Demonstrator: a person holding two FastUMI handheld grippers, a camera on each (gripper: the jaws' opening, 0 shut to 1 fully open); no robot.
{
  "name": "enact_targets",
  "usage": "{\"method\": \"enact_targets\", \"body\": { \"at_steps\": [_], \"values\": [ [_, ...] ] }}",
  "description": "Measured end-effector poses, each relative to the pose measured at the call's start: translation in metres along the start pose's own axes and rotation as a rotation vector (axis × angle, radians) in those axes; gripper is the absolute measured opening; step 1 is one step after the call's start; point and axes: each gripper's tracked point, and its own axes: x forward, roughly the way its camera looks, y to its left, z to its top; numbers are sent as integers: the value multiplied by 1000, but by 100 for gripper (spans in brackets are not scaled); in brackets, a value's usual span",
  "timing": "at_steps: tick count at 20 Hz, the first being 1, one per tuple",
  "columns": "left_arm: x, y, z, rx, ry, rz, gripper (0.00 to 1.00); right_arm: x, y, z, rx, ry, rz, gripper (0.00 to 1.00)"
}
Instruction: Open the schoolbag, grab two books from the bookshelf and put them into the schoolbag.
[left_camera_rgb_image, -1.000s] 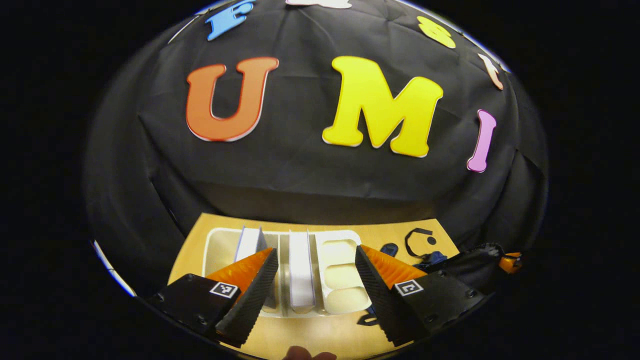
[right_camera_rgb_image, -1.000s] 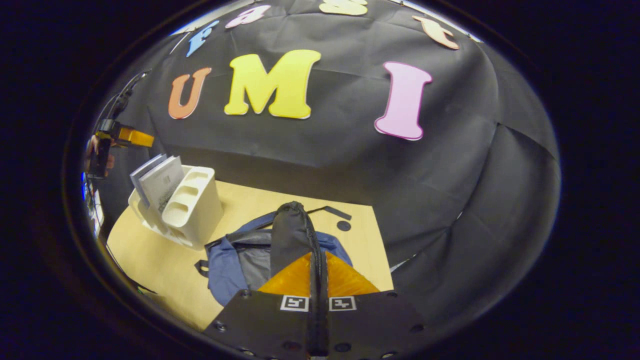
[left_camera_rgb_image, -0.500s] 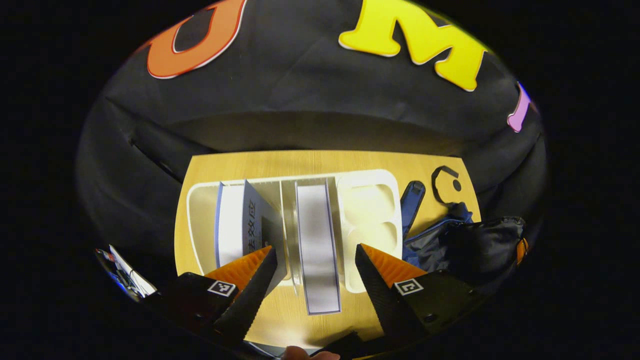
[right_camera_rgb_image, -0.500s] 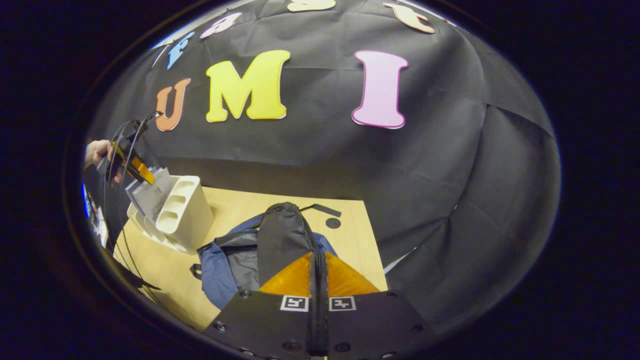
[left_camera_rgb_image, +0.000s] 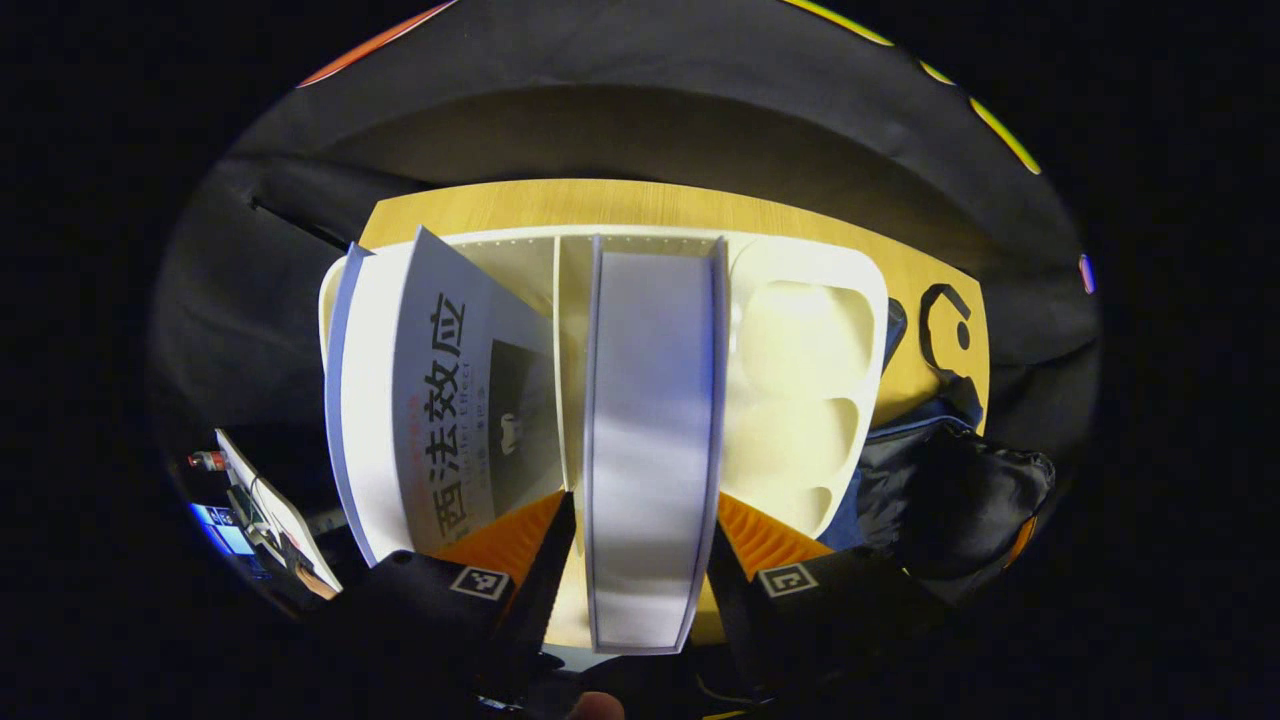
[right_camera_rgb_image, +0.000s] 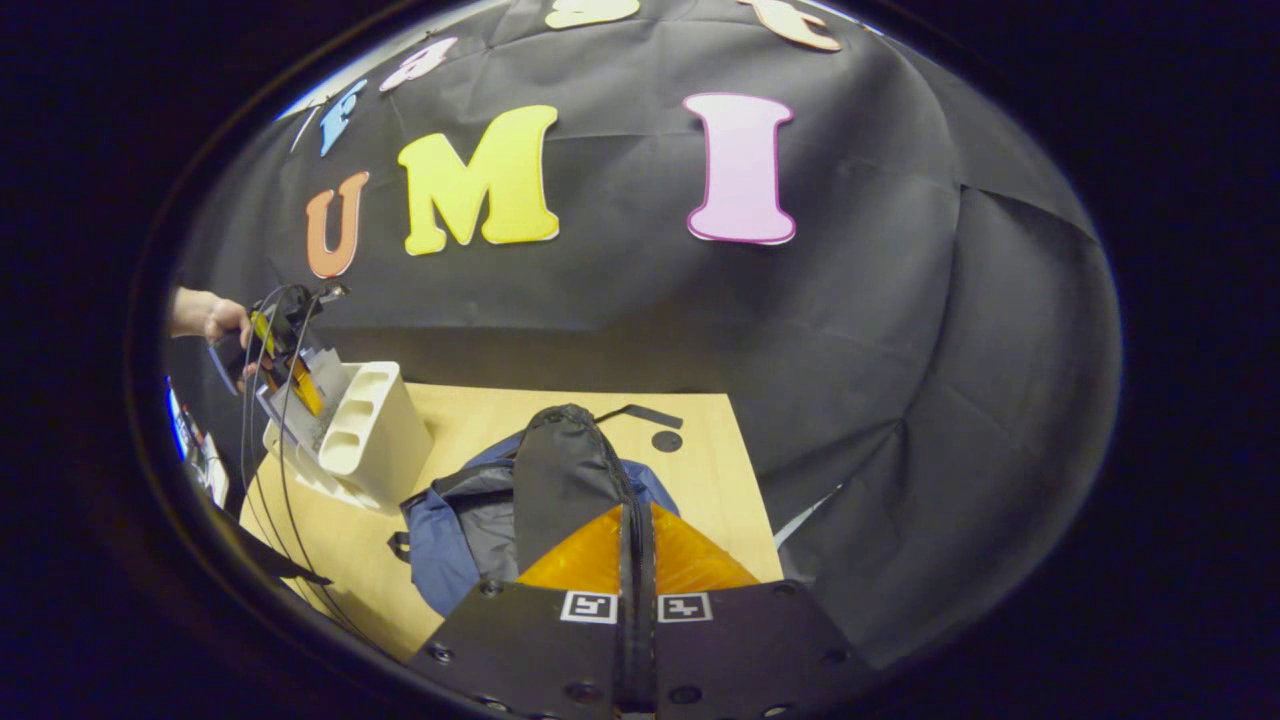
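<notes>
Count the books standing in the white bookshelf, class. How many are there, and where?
2. One book leans in the bookshelf's left slot; the other book stands upright in the middle slot, between the left gripper's fingers. More could be hidden behind.

left gripper (left_camera_rgb_image: 640, 560) jaws spread wide, right gripper (right_camera_rgb_image: 637, 560) jaws pressed together, hand (right_camera_rgb_image: 215, 320) holding the left gripper

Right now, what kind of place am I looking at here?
Most likely a staged recording booth, not a real room: a black cloth wall closes it in, and a small wooden table carries only a white bookshelf with books and a blue schoolbag.
</notes>
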Motion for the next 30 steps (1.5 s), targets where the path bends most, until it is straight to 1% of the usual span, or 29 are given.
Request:
{"method": "enact_targets", "body": {
  "at_steps": [1, 2, 3, 4, 5, 7, 8, 9, 12, 14, 15, 18, 20, 22, 25, 27, 30],
  "values": [
    [2, 2, 1, 1, 2, 5, 69, -1, 1, -1, 1, -4, 3, 2],
    [2, 5, 2, -10, -8, 16, 59, -1, 1, 0, 5, -6, 6, 0],
    [2, 5, 2, -12, -8, 20, 54, -2, 0, -1, 7, -8, 9, 0],
    [-1, 6, -1, -16, -7, 23, 48, -3, 0, -2, 13, -8, 12, 2],
    [-6, 5, -3, -25, -15, 22, 47, -3, 1, -2, 17, -7, 16, 0],
    [-22, 5, -6, -2, -43, 15, 46, -4, 0, -2, 16, -7, 17, 0],
    [-33, 4, -8, 13, -61, -2, 50, -4, 0, -1, 15, -7, 16, 0],
    [-47, 3, -14, 26, -73, -18, 45, -4, 1, -1, 14, -9, 18, 0],
    [-91, 6, -41, 39, -110, -67, 45, -2, 4, 1, 10, -11, 20, 0],
    [-119, 11, -61, 26, -145, -114, 45, -3, 4, 2, 17, -12, 16, 0],
    [-130, 16, -71, 14, -158, -145, 44, -4, 5, 2, 25, -13, 14, 0],
    [-156, 27, -102, -73, -178, -243, 44, -6, 5, 3, 36, -13, 3, 0],
    [-166, 26, -119, -124, -203, -308, 45, -9, 6, 1, 40, -7, -2, 0],
    [-175, -1, -130, -157, -218, -441, 45, -9, 5, 0, 41, -1, -10, 0],
    [-175, -51, -140, -163, -256, -625, 45, -8, 8, -1, 20, 4, -20, 0],
    [-161, -91, -148, -139, -267, -714, 45, -8, 13, 1, 14, 4, -16, 0],
    [-124, -150, -167, -105, -251, -797, 44, -8, 14, 2, 15, 10, -17, 0]
  ]
}}
